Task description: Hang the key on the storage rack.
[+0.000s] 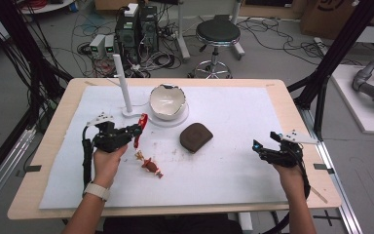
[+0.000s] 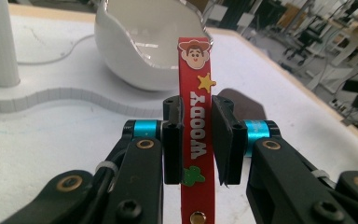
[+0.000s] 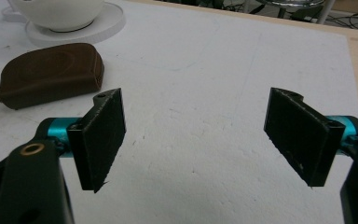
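My left gripper (image 1: pixel 137 130) is shut on a red strap (image 1: pixel 142 126) and holds it above the white mat, just left of the bowl. In the left gripper view the red strap (image 2: pixel 196 116) stands upright between the two pads of the left gripper (image 2: pixel 196 140); it reads "WOODY" and carries a cowboy face and a yellow star. A small red and brown toy figure (image 1: pixel 151 165) lies on the mat below that hand. My right gripper (image 1: pixel 264 142) hovers at the mat's right side, open, and in its own view the right gripper (image 3: pixel 193 135) has nothing between its jaws.
A white eggshell-shaped bowl (image 1: pixel 167 101) sits on a white base with an upright white post (image 1: pixel 123 85). A brown pouch (image 1: pixel 196 136) lies mid-mat, also seen as the brown pouch (image 3: pixel 51 74) ahead-left of my right gripper. The wooden table edge (image 1: pixel 292 112) runs along the right.
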The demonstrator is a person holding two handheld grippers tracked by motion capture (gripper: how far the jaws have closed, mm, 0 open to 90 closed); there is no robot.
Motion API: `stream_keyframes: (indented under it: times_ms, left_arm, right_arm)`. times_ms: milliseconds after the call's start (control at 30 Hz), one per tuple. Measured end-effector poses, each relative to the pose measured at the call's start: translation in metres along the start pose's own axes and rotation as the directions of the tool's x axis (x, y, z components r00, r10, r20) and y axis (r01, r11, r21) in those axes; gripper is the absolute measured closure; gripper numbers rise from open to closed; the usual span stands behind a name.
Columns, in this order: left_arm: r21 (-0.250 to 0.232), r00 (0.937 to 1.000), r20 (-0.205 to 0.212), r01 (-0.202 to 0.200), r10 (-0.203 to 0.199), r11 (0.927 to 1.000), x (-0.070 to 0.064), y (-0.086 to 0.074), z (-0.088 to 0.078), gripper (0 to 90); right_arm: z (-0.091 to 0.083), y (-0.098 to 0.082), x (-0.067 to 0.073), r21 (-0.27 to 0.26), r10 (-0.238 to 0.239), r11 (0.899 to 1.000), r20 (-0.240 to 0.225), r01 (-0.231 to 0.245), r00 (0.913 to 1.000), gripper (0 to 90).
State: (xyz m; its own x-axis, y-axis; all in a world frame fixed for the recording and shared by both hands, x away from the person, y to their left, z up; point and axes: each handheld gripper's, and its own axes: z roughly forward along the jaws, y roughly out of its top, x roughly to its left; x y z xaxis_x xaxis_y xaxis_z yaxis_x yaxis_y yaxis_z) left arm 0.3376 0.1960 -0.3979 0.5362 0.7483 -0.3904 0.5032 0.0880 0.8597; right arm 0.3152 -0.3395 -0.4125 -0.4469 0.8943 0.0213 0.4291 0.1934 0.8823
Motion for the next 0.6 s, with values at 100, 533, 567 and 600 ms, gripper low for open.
stream_keyframes:
  times_ms: [100, 533, 567, 600]
  left_arm:
    - [-0.032, 0.9999, 0.01, 0.001, -0.001, 0.9995, 0.001, 0.007, -0.011, 75.0]
    - [-0.118, 0.9959, 0.089, 0.03, -0.019, 0.9926, 0.016, 0.031, -0.034, 75.1]
    - [-0.121, 0.9958, 0.09, 0.028, -0.017, 0.9923, 0.018, 0.032, -0.036, 75.0]
    - [-0.129, 0.9956, 0.092, 0.029, -0.017, 0.9912, 0.019, 0.035, -0.037, 75.1]
  right_arm:
    - [0.0, 0.0, 0.0, 0.0, 0.002, 1.0, -0.001, -0.002, 1.0, 20.7]
    - [-0.001, 0.0, 0.0, -0.001, 0.001, 1.0, -0.002, -0.001, 1.0, 20.7]
    - [-0.001, 0.0, 0.0, -0.003, -0.002, 1.0, 0.0, 0.002, 1.0, 20.7]
    - [-0.001, 0.0, -0.001, -0.004, 0.0, 1.0, 0.001, 0.0, 1.0, 20.7]
